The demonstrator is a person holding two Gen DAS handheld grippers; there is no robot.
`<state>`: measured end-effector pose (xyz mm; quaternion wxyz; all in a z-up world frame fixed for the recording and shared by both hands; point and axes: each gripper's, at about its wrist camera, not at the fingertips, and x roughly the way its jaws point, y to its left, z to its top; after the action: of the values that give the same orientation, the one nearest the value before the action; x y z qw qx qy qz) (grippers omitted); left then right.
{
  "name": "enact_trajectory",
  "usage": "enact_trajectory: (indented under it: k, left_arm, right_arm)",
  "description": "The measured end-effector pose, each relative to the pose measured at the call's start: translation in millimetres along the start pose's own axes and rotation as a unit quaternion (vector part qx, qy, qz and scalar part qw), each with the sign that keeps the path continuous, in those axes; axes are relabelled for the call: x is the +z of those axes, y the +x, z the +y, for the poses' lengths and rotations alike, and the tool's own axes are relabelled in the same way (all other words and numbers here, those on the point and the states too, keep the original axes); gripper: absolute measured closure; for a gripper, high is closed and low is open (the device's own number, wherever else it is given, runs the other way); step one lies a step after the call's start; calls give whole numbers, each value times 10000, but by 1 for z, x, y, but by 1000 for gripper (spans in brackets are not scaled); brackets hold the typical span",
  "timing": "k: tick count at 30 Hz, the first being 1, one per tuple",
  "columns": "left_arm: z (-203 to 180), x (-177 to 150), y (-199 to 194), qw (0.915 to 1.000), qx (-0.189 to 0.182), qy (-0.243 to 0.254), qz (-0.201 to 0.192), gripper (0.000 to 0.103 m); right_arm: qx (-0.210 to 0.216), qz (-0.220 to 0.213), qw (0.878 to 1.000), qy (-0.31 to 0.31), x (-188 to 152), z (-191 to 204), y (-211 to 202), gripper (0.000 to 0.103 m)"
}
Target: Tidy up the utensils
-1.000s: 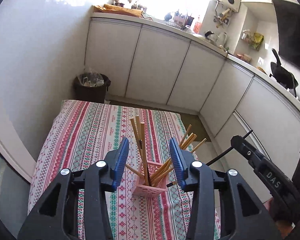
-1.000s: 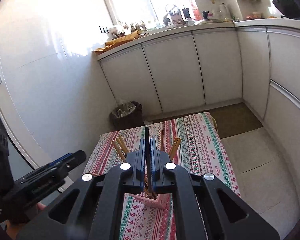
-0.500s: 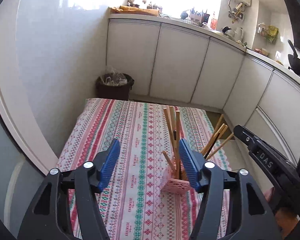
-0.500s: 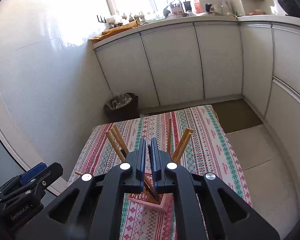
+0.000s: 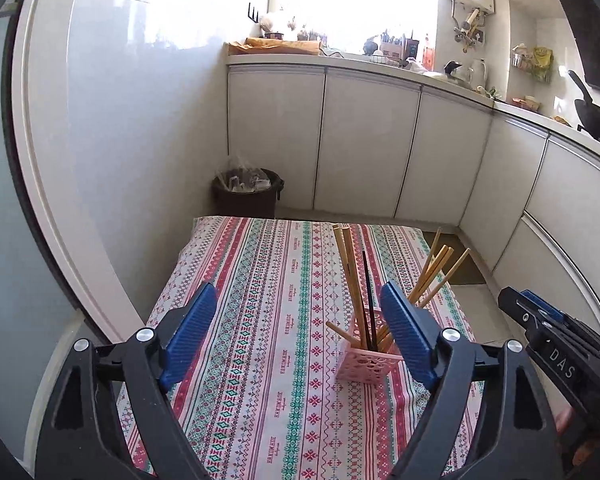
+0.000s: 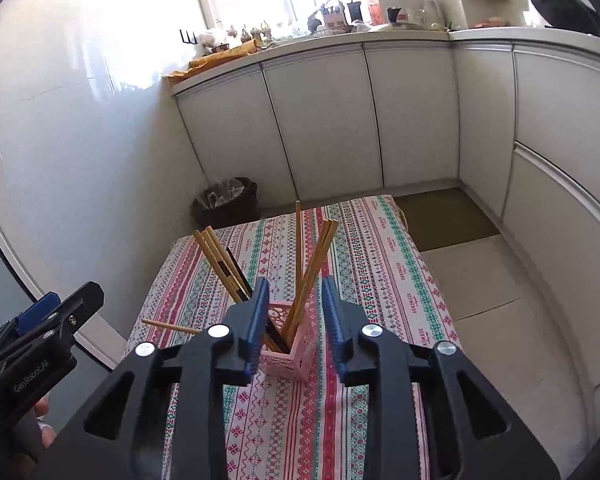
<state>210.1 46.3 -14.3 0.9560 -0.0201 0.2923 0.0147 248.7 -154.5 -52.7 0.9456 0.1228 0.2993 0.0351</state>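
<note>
A pink perforated holder (image 5: 366, 364) stands on the patterned tablecloth (image 5: 268, 320) and holds several wooden chopsticks (image 5: 348, 268) and a black chopstick (image 5: 367, 292). My left gripper (image 5: 300, 332) is open and empty, with the holder just inside its right finger. My right gripper (image 6: 294, 320) is open and empty above the holder (image 6: 292, 352), with the chopsticks (image 6: 312, 268) rising between its fingers. One wooden chopstick (image 6: 168, 326) sticks out sideways to the left.
A dark trash bin (image 5: 246, 194) stands past the table's far end. White cabinets (image 5: 364, 152) run along the back and right. A white wall (image 5: 112, 140) is close on the left. The other gripper shows at the right edge (image 5: 560, 352).
My right gripper has opened and let go of the black chopstick, which now stands in the holder. My left gripper has opened wider and drawn back to the left.
</note>
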Motion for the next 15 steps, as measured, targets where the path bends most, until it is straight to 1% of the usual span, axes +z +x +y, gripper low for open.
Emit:
enact_trajectory:
  k: [2, 5, 7, 8, 10, 12, 13, 15]
  left_arm:
    - [-1, -3, -5, 10000, -15, 11, 11, 22]
    - [-2, -7, -14, 10000, -17, 38, -18, 18]
    - [-4, -10, -20, 10000, -18, 69, -41, 14]
    - [-5, -11, -23, 10000, -19, 81, -49, 12]
    - [-6, -14, -28, 9999, -20, 104, -61, 8]
    - [-7, -18, -32, 9999, -18, 96, -63, 7]
    - [-7, -21, -35, 9999, -27, 87, -41, 7]
    - [-7, -27, -38, 10000, -46, 75, 29, 7]
  right_arm:
    - [-35, 54, 10000, 32, -5, -2, -4, 67]
    - [-75, 117, 9999, 75, -12, -6, -10, 60]
    - [-110, 119, 9998, 97, -16, -8, -14, 50]
    - [-111, 103, 9998, 129, -19, -9, -17, 47]
    - [-127, 72, 9997, 191, -22, -11, -22, 34]
    - [-151, 55, 9995, 261, -27, -14, -29, 29]
    - [-178, 47, 9994, 286, -29, -15, -32, 23]
    - [-185, 26, 9993, 322, -33, -17, -38, 14]
